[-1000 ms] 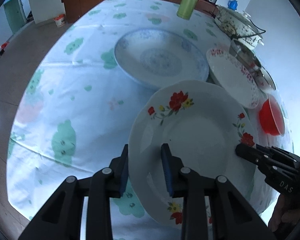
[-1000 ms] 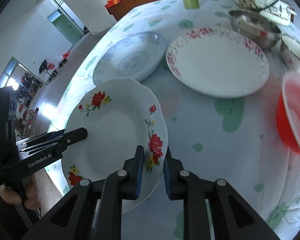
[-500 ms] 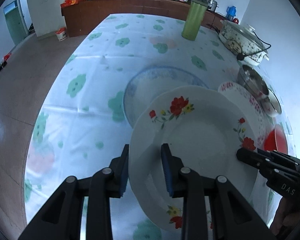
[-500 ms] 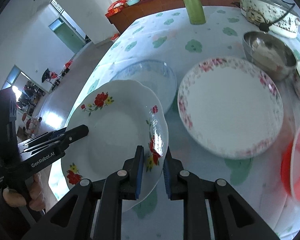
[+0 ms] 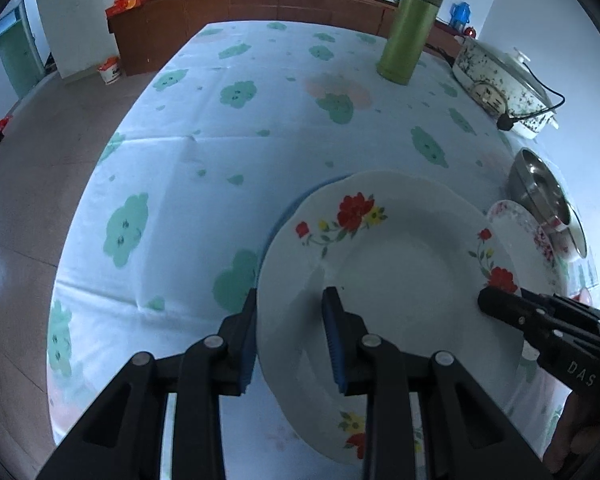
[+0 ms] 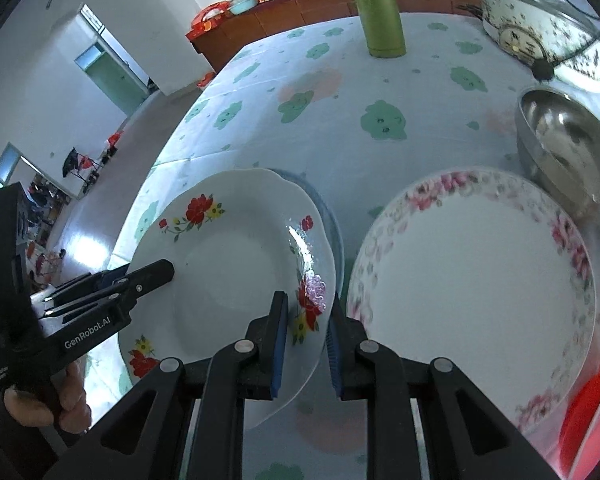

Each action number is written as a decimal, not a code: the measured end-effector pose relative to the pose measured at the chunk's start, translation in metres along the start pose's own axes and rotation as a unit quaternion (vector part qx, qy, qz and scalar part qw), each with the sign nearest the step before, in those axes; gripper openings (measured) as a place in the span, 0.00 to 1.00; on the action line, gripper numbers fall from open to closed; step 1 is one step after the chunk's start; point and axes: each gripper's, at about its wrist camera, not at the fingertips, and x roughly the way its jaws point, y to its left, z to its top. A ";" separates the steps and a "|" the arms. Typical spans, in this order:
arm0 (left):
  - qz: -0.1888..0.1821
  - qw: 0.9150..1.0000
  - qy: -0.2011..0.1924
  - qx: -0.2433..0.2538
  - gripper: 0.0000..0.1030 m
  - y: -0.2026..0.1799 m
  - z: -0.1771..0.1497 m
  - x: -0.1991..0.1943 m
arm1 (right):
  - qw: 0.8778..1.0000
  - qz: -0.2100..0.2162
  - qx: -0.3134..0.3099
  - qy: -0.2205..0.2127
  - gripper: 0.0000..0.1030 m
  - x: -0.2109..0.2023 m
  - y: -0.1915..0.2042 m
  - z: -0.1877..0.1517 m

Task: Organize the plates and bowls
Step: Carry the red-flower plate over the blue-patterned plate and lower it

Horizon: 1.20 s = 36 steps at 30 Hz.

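A white plate with red flowers (image 5: 400,272) (image 6: 236,264) hangs above the table, held at opposite rims. My left gripper (image 5: 290,308) is shut on its left rim and my right gripper (image 6: 308,312) is shut on its right rim. Under it lies a blue-patterned plate (image 5: 296,204) (image 6: 332,220), almost wholly covered, with only a thin edge showing. A pink-rimmed plate (image 6: 472,280) (image 5: 528,240) lies on the cloth to the right, beside a steel bowl (image 6: 568,140) (image 5: 540,188) and a red bowl (image 6: 592,412).
The table (image 5: 240,132) has a white cloth with green flowers. A green flask (image 5: 410,32) and a lidded electric pot (image 5: 504,80) with its cord stand at the back right. A brown sideboard (image 5: 260,12) lines the far wall. Bare floor lies left.
Both grippers carried the flowered plate away from me, from the near table edge until it covers the blue-patterned plate. The red bowl has slid out of the left wrist view.
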 end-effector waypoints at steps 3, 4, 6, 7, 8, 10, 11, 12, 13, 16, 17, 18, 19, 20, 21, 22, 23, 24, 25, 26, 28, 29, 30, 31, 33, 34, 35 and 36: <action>0.001 1.000 0.001 -0.001 0.28 0.004 0.007 0.004 | 1.000 0.003 0.005 0.003 0.20 0.005 0.000 0.005; 0.003 1.000 0.004 -0.002 0.28 0.005 0.008 0.007 | 1.000 0.003 0.004 0.004 0.20 0.007 0.000 0.006; 0.002 1.000 0.012 -0.007 0.28 0.008 0.007 0.013 | 1.000 0.002 0.002 0.006 0.20 0.011 0.001 0.005; 0.003 1.000 0.017 -0.010 0.28 0.010 0.006 0.016 | 1.000 0.001 0.002 0.009 0.20 0.014 0.001 0.004; 0.004 1.000 0.021 -0.013 0.29 0.010 0.006 0.019 | 1.000 0.001 0.003 0.013 0.20 0.017 0.001 0.003; 0.001 1.000 0.022 -0.014 0.29 0.011 0.005 0.021 | 1.000 -0.003 -0.004 0.011 0.20 0.019 0.003 0.003; 0.001 1.000 0.022 -0.015 0.29 0.011 0.005 0.021 | 1.000 -0.005 -0.008 0.010 0.20 0.019 0.004 0.004; 0.000 1.000 0.021 -0.015 0.29 0.011 0.006 0.021 | 1.000 -0.005 -0.009 0.008 0.20 0.019 0.003 0.004; 0.000 1.000 0.019 -0.015 0.29 0.011 0.007 0.022 | 1.000 -0.004 -0.008 0.007 0.20 0.019 0.003 0.005; -0.001 1.000 0.016 -0.020 0.30 0.011 0.007 0.024 | 1.000 -0.007 -0.013 0.001 0.20 0.019 0.003 0.006; -0.002 1.000 0.017 -0.021 0.31 0.011 0.007 0.025 | 1.000 -0.009 -0.016 -0.002 0.20 0.019 0.004 0.007; -0.002 1.000 0.017 -0.022 0.32 0.011 0.008 0.025 | 1.000 -0.012 -0.021 -0.006 0.20 0.020 0.005 0.007; -0.001 1.000 0.015 -0.023 0.32 0.011 0.008 0.025 | 1.000 -0.013 -0.023 -0.009 0.20 0.020 0.005 0.009; 0.001 1.000 0.014 -0.021 0.32 0.011 0.008 0.025 | 1.000 -0.014 -0.024 -0.013 0.20 0.021 0.006 0.009; 0.003 1.000 0.013 -0.020 0.32 0.010 0.009 0.025 | 0.999 -0.016 -0.025 -0.017 0.21 0.021 0.006 0.009; 0.003 1.000 0.012 -0.020 0.32 0.010 0.009 0.025 | 0.999 -0.017 -0.027 -0.021 0.21 0.021 0.007 0.009; 0.003 1.000 0.013 -0.021 0.32 0.011 0.009 0.025 | 0.999 -0.017 -0.029 -0.024 0.26 0.022 0.008 0.010; 0.004 1.000 0.013 -0.020 0.33 0.011 0.009 0.025 | 0.999 -0.014 -0.032 -0.025 0.32 0.022 0.009 0.010; 0.010 1.000 0.010 -0.019 0.34 0.011 0.010 0.024 | 0.999 -0.011 -0.036 -0.024 0.35 0.022 0.012 0.010; 0.015 1.000 0.007 -0.018 0.34 0.011 0.010 0.023 | 0.999 -0.008 -0.038 -0.022 0.41 0.023 0.014 0.011; 0.016 1.000 0.003 -0.021 0.34 0.014 0.011 0.020 | 0.999 -0.001 -0.028 -0.020 0.44 0.022 0.013 0.011; 0.017 1.000 0.001 -0.022 0.34 0.016 0.011 0.019 | 1.000 0.002 -0.022 -0.021 0.44 0.022 0.012 0.010; 0.018 1.000 0.000 -0.023 0.34 0.017 0.012 0.018 | 1.000 0.005 -0.017 -0.024 0.44 0.021 0.012 0.009; 0.018 1.000 0.000 -0.023 0.34 0.018 0.012 0.018 | 1.000 0.005 -0.018 -0.025 0.44 0.021 0.012 0.008; 0.019 1.000 -0.001 -0.023 0.34 0.018 0.011 0.017 | 1.000 0.001 -0.019 -0.025 0.44 0.021 0.013 0.008; 0.020 1.000 -0.001 -0.022 0.34 0.018 0.011 0.017 | 1.000 -0.001 -0.019 -0.025 0.44 0.021 0.014 0.007; 0.018 1.000 -0.001 -0.022 0.34 0.017 0.011 0.017 | 0.999 -0.002 -0.019 -0.026 0.44 0.020 0.015 0.007; 0.018 1.000 0.000 -0.021 0.34 0.016 0.011 0.017 | 0.999 -0.004 -0.018 -0.026 0.44 0.020 0.015 0.006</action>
